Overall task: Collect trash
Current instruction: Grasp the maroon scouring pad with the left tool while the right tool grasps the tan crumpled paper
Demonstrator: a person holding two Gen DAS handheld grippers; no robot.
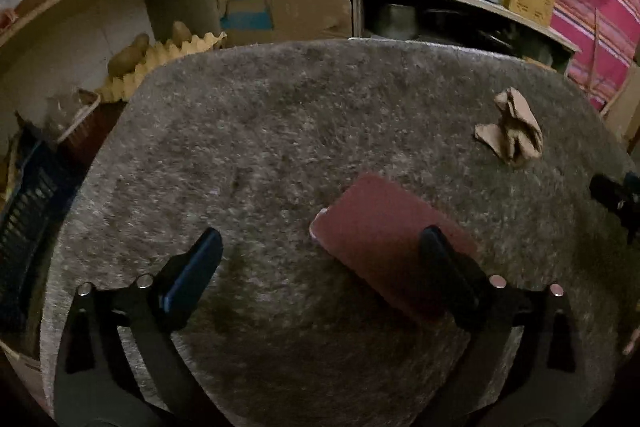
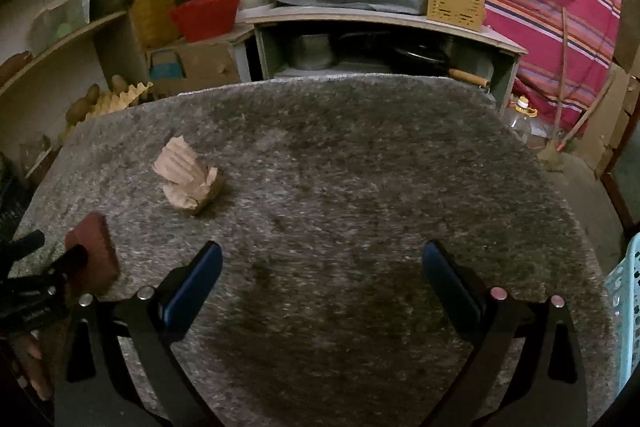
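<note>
Two grippers hover over a grey felt-covered table (image 2: 360, 167) where the trash lies: a crumpled brown paper wad (image 2: 188, 183) and a flat reddish-brown rectangular piece (image 1: 384, 243), possibly a sponge or pad. Both tools stand spread wide with nothing between their pads. The left gripper (image 1: 320, 267) points down at the table with the reddish piece just ahead and toward its right finger (image 1: 444, 267), which overlaps the piece's near end in the left wrist view; whether it touches cannot be told. That piece's long axis runs diagonally, from near right to far left, so it lies askew to the open jaws. The paper wad sits farther off, ahead and to the right of the left tool, well apart from the reddish piece. From the right gripper (image 2: 322, 279), the wad lies ahead and to the left, with bare felt directly between the fingers. A pale blue basket (image 2: 624, 307) shows at the table's right edge, likely the drop point. By this reading, the left hand is nearer the reddish piece.
</note>
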